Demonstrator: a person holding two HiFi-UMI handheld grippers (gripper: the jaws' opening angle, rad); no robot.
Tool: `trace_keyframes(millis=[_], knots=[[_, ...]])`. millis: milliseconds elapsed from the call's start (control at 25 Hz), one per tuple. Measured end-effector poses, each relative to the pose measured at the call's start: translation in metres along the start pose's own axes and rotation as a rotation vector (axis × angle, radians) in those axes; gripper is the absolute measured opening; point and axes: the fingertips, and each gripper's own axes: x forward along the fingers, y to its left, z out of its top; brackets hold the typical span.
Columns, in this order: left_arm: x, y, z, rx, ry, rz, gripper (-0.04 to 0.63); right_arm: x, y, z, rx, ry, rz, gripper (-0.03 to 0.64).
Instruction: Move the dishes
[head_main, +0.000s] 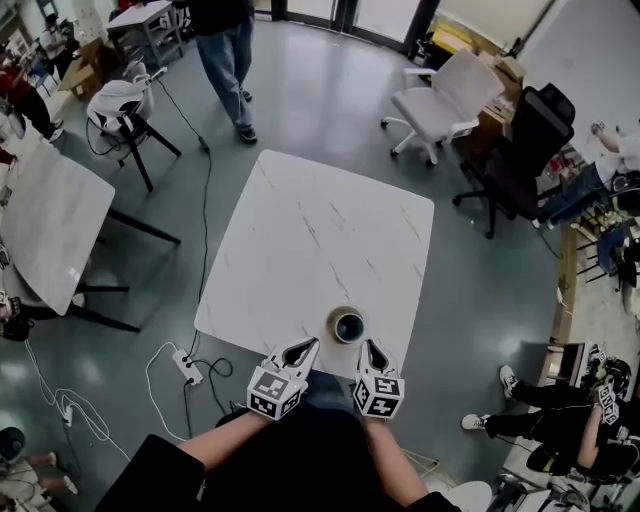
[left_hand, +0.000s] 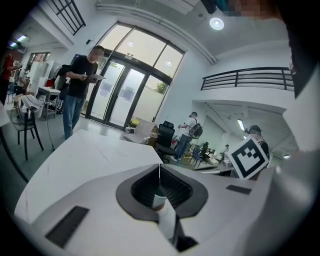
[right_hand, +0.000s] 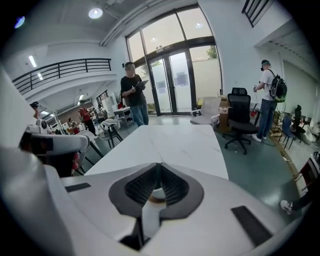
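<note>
Grey polished floor (head_main: 300, 110) lies all round the square table (head_main: 300, 230). On the floor by the table's left near corner is a white power strip (head_main: 186, 367) with looping white cables. Beyond the far right corner stand a white swivel chair (head_main: 445, 98) and a black office chair (head_main: 525, 150), both clear of the table. A second pale table (head_main: 45, 225) stands to the left, with a black-legged stool (head_main: 125, 105) behind it. A person in jeans (head_main: 228, 50) stands beyond the far edge, and another sits low at the right (head_main: 570, 412).

One cup (head_main: 347, 326) sits alone on the table, close to the near edge. It lies between the two claws and slightly ahead of them. The left gripper (head_main: 305, 347) is just to its left and the right gripper (head_main: 370, 346) just to its right. Whether either tip touches it cannot be told. Both claws are clenched, tips meeting, with nothing grasped. In both gripper views the cup shows only through the gap behind the closed tips.

The tabletop is white with thin grey marble veining, smooth and faintly glossy. The room is a tall hall with glazed doors and a railed balcony.

The cup is round, with a tan rim and a dark inside. The claws are white plastic with ribbed black pads, and each carries a cube with black-and-white square markers (head_main: 275, 392).
</note>
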Motion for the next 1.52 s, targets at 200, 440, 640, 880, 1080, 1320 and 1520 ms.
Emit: trace_keyframes(millis=[200,440,640,880,1080,1320,1520], knots=[[0.035,0.012,0.002,-0.01,0.043,0.007,0.018,0.04,-0.019,-0.01,0.044,0.103,0.039,0.119],[0.063,0.029,0.006,-0.026,0.068,0.047,0.018,0.074,-0.029,-0.023,0.03,0.212,0.087,0.12],[0.073,0.034,0.001,-0.045,0.088,0.084,0.018,0.091,-0.026,-0.036,0.004,0.297,0.123,0.113],[0.075,0.04,-0.001,-0.064,0.103,0.084,0.018,0.099,-0.029,-0.034,-0.018,0.325,0.084,0.051],[0.066,0.052,0.004,-0.061,0.092,0.059,0.018,0.09,-0.026,-0.017,0.001,0.304,0.053,0.05],[0.041,0.081,0.016,-0.064,0.069,0.012,0.018,0.069,-0.002,0.022,0.039,0.245,0.015,0.049],[0.013,0.121,0.027,-0.06,0.047,0.004,0.017,0.075,0.048,0.046,0.054,0.194,0.02,0.048]])
